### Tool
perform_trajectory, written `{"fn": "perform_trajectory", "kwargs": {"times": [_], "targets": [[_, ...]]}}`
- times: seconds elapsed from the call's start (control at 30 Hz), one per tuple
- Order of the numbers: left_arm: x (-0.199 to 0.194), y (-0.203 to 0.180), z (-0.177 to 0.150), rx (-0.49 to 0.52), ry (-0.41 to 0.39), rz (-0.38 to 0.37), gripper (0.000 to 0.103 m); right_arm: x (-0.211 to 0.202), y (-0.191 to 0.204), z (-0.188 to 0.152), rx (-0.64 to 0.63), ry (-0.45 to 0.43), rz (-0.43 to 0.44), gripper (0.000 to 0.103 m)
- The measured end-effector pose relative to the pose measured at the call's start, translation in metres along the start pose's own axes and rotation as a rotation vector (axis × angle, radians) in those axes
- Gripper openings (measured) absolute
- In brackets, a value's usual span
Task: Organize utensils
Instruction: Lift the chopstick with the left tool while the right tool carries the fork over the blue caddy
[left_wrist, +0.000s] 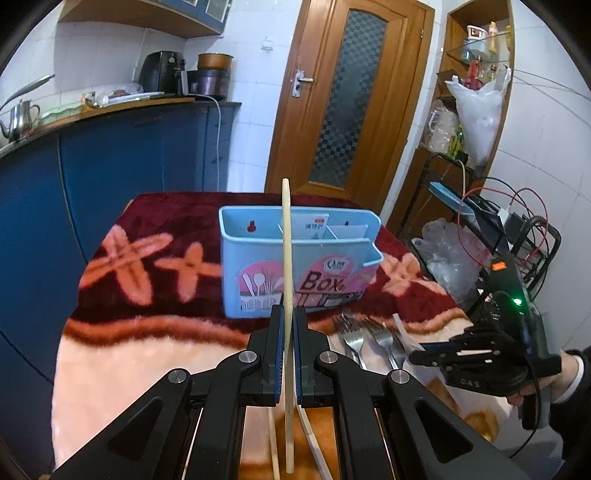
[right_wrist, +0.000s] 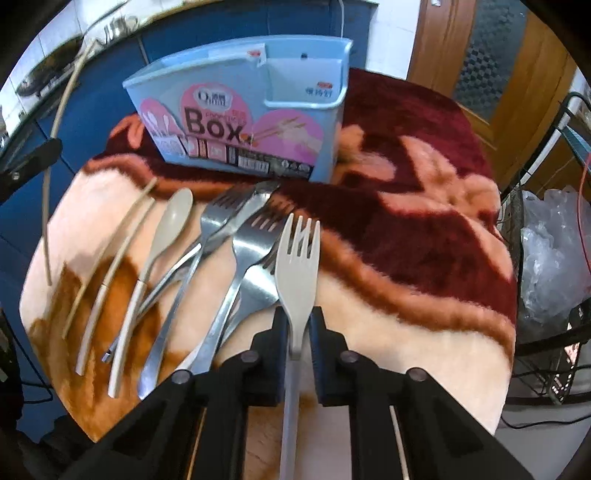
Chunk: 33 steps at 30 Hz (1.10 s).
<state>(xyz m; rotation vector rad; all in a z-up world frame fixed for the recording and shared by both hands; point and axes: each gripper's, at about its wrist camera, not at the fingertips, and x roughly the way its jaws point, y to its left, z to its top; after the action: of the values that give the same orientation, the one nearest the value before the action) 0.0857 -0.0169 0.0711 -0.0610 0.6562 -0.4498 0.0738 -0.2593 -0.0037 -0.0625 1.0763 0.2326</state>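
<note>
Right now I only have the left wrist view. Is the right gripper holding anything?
Observer: Yes. The right gripper is shut on a beige fork, tines pointing toward the blue box.
Operator: Anything left of the metal forks? My left gripper, holding the chopstick, blocks that area.
Observer: A beige spoon lies there on the blanket, bowl end toward the box.

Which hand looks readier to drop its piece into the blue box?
Probably left: the left gripper holds its chopstick raised, lined up with the blue box. The right gripper grips a beige fork low over the table.
</note>
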Motion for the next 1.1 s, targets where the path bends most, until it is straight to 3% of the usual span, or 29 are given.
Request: {"fn": "perform_trajectory", "kwargs": {"times": [0.23, 0.4, 0.5, 0.9, 1.0, 1.1], "targets": [[0.003, 0.004, 0.026, 0.004, -0.088, 0.025, 0.004, -0.05, 0.002, 0.006, 0.063, -0.277, 0.085, 0.013], [0.007, 0.006, 0.05, -0.004, -0.197, 0.05, 0.004, -0.076, 0.004, 0.025, 0.087, -0.477, 0.087, 0.012], [0.008, 0.006, 0.062, -0.011, -0.256, 0.062, 0.004, -0.086, 0.005, 0.039, 0.098, -0.555, 0.085, 0.012], [0.037, 0.012, 0.099, -0.041, -0.409, 0.103, 0.004, -0.095, 0.007, 0.086, 0.089, -0.714, -0.01, 0.012], [0.048, 0.011, 0.096, -0.008, -0.472, 0.164, 0.004, -0.082, 0.007, 0.096, 0.077, -0.719, -0.049, 0.012], [0.061, 0.015, 0.091, -0.015, -0.471, 0.179, 0.004, -0.068, 0.008, 0.101, 0.076, -0.696, -0.05, 0.012]]}}
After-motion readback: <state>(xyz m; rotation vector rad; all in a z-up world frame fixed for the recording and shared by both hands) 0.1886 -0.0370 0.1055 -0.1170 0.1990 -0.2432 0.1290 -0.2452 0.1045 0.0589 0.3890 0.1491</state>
